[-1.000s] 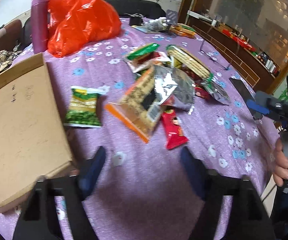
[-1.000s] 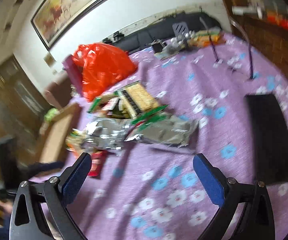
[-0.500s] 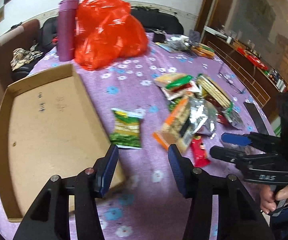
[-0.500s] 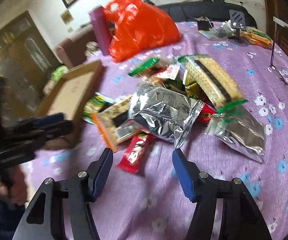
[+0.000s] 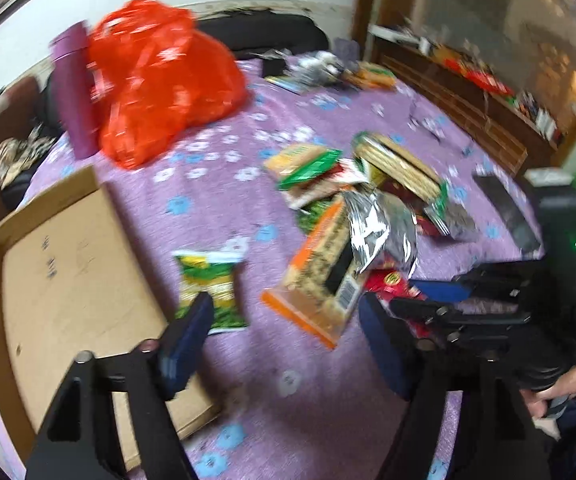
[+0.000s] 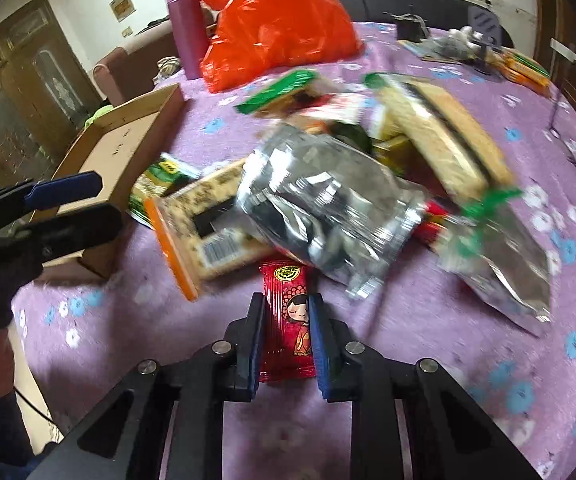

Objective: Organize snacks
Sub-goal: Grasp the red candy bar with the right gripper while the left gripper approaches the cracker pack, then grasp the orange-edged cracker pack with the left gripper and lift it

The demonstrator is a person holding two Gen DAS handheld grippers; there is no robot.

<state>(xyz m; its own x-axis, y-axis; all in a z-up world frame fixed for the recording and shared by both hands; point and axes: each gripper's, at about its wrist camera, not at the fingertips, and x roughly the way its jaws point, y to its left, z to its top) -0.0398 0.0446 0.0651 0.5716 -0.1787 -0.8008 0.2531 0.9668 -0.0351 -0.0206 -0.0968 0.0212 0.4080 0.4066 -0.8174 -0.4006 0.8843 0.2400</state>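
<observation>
A pile of snack packets lies mid-table: a silver foil bag [image 6: 328, 208], an orange-edged cracker pack [image 6: 203, 224], a long biscuit pack [image 6: 440, 128] and a green packet [image 5: 211, 288]. My right gripper [image 6: 285, 316] is shut on a red snack packet [image 6: 288, 320] with a cartoon girl, at the pile's near edge. My left gripper [image 5: 283, 320] is open and empty, above the cloth between the green packet and the cracker pack [image 5: 320, 280]. An open cardboard box [image 5: 67, 280] lies left of it.
A red plastic bag [image 5: 159, 80] and a purple flask [image 5: 73, 88] stand at the back of the purple flowered tablecloth [image 5: 288, 400]. A black phone [image 5: 504, 208] lies at right. More clutter [image 6: 448, 44] sits at the far edge.
My right gripper has moved in to the red packet and closed on it. My left gripper has opened wider and shifted right, towards the pile.
</observation>
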